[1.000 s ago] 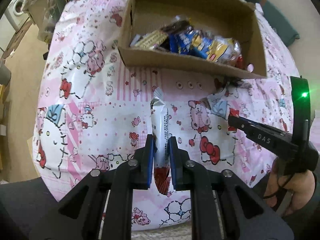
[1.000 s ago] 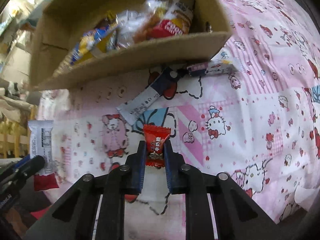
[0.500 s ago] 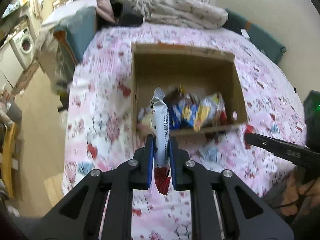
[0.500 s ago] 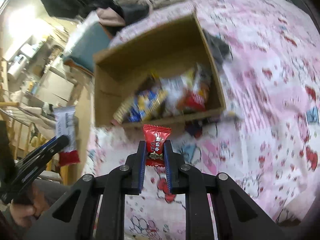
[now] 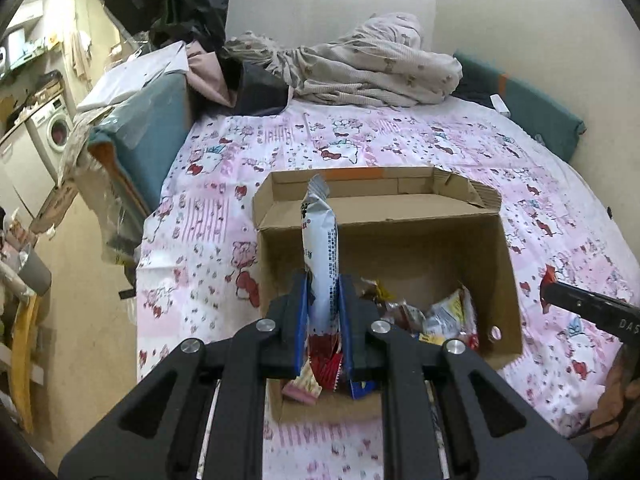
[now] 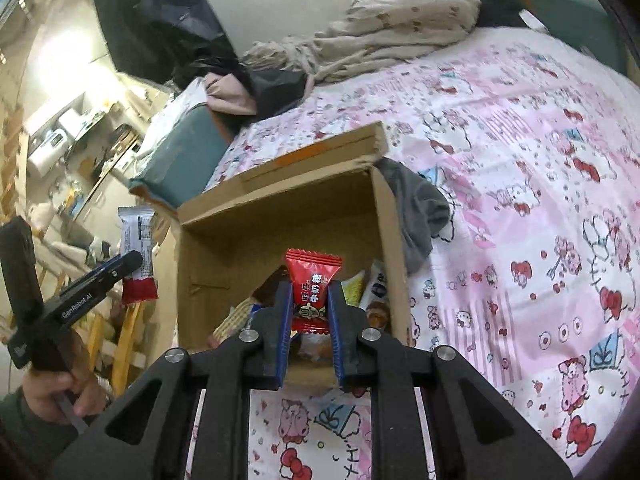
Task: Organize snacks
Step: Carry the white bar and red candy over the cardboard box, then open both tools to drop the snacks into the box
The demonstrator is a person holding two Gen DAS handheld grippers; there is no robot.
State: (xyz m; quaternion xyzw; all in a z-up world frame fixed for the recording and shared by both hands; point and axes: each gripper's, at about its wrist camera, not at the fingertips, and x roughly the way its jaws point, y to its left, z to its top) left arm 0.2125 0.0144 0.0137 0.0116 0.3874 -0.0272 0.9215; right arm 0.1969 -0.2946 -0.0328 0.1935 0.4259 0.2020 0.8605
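Observation:
My left gripper (image 5: 323, 300) is shut on a long white snack bar with a red end (image 5: 320, 248), held upright above the near left part of the open cardboard box (image 5: 508, 264). My right gripper (image 6: 309, 304) is shut on a small red candy packet (image 6: 312, 292), held above the near edge of the same box (image 6: 388, 240). Several snack packets (image 5: 440, 316) lie in the box's near end. The left gripper with its bar also shows at the left of the right wrist view (image 6: 132, 264).
The box sits on a bed with a pink cartoon-print sheet (image 5: 400, 144). A rumpled blanket (image 5: 360, 68) lies at the head. A grey cloth (image 6: 416, 216) lies against the box's right side. Furniture and a washing machine (image 5: 56, 132) stand left of the bed.
Both grippers have risen from the sheet with their snacks and moved forward over the box. The views now look down the bed from higher up.

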